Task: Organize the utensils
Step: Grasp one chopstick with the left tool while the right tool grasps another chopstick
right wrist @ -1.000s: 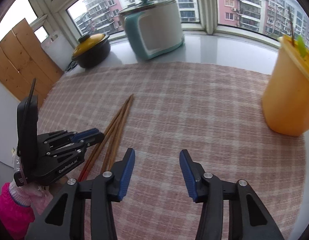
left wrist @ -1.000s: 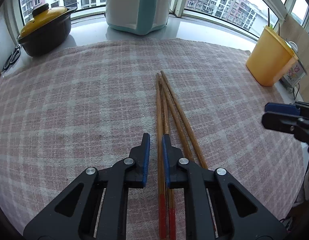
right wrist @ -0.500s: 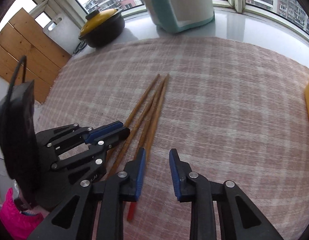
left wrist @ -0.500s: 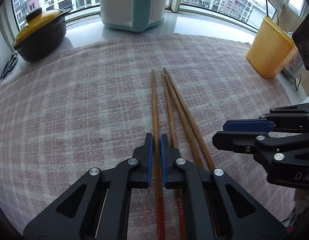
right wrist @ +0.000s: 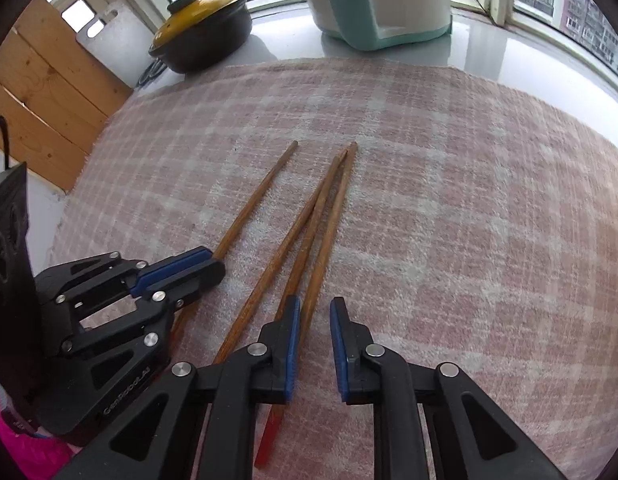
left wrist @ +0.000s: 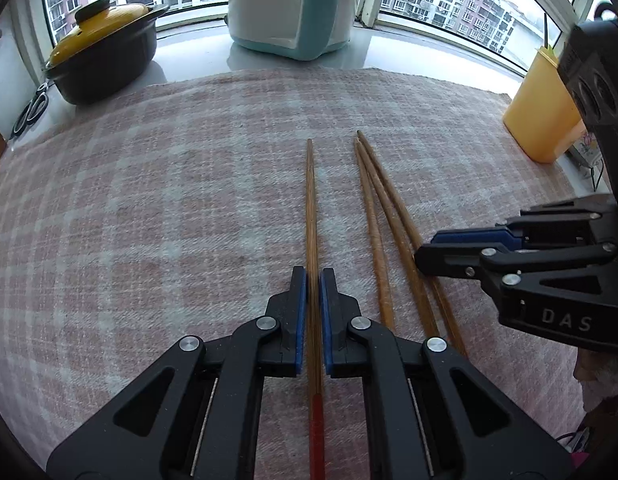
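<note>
Several wooden chopsticks with red ends lie on a pink checked cloth [left wrist: 149, 200]. My left gripper [left wrist: 313, 274] is shut on one chopstick [left wrist: 310, 200], which lies apart to the left of the other three [left wrist: 383, 216]. In the right wrist view the left gripper [right wrist: 213, 264] shows at the left, holding that single chopstick [right wrist: 261, 196]. My right gripper [right wrist: 315, 304] is low over the near ends of the three chopsticks [right wrist: 321, 216]. Its jaws are closing; the rightmost stick lies between them, close to the left pad, with a gap still on the right. It enters the left wrist view as the right gripper [left wrist: 429, 250].
A black pot with a yellow lid [left wrist: 105, 44] and a white and teal appliance [left wrist: 289, 8] stand on the sill beyond the cloth. A yellow container [left wrist: 541, 116] is at the far right, scissors [left wrist: 29, 112] at the far left. Wooden boards [right wrist: 41, 92] stand left of the table.
The left gripper closed on one chopstick and drew it left, away from the others. The right gripper moved in and down over the three remaining sticks while its jaws narrowed.
</note>
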A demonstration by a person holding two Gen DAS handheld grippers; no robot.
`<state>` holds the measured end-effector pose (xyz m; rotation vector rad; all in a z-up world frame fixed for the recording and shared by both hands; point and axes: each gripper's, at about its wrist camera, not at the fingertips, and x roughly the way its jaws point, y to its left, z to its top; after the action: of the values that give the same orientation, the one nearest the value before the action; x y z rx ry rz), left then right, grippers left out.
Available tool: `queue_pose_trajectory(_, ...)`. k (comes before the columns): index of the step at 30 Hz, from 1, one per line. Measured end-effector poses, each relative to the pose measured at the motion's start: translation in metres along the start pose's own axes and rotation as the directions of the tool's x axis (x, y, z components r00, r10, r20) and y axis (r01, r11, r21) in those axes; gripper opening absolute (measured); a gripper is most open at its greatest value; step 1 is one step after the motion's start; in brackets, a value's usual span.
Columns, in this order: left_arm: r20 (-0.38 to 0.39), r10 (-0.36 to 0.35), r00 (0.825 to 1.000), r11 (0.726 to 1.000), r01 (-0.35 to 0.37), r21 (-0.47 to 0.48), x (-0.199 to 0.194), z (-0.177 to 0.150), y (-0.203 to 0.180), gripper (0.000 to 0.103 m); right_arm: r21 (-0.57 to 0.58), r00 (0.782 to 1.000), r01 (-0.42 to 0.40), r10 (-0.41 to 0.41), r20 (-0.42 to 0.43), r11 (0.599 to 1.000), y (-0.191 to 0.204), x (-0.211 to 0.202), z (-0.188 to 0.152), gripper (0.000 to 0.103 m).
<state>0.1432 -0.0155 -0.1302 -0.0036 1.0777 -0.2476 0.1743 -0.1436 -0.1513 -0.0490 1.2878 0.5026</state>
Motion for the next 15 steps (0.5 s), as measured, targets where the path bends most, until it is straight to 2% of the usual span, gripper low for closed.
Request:
queue_pose_trajectory(5,-0.003,0.009,1.0,1.0,-0.009,0.0,-0.002,-0.002,0.004,0.006,-0.035,0.999,0.045,-0.046,-0.029,0.998,0.007,0.005,0.01,0.008)
queue_pose_trajectory(8,-0.013,0.004,1.0,1.0,-0.004,0.004,-0.001,-0.002,0.005,0.006,-0.023,0.998,0.049,-0.05,-0.037,0.999,0.0,0.003,0.01,0.008)
queue_pose_trajectory(10,-0.025,-0.004,1.0,1.0,0.004,-0.003,0.0,0.002,0.005,0.007,0.014,0.998,0.027,-0.026,-0.049,1.0,-0.007,0.003,0.012,0.008)
queue_pose_trajectory(12,-0.035,-0.004,0.999,1.0,0.004,-0.002,0.004,0.008,0.004,0.013,0.053,0.998,0.005,-0.001,-0.065,0.999,-0.01,0.006,0.015,0.015)
queue_pose_trajectory(15,-0.042,0.011,0.999,1.0,-0.01,0.011,0.009,0.015,0.001,0.013,0.052,0.997,0.019,-0.015,-0.072,0.998,-0.009,0.007,0.02,0.015)
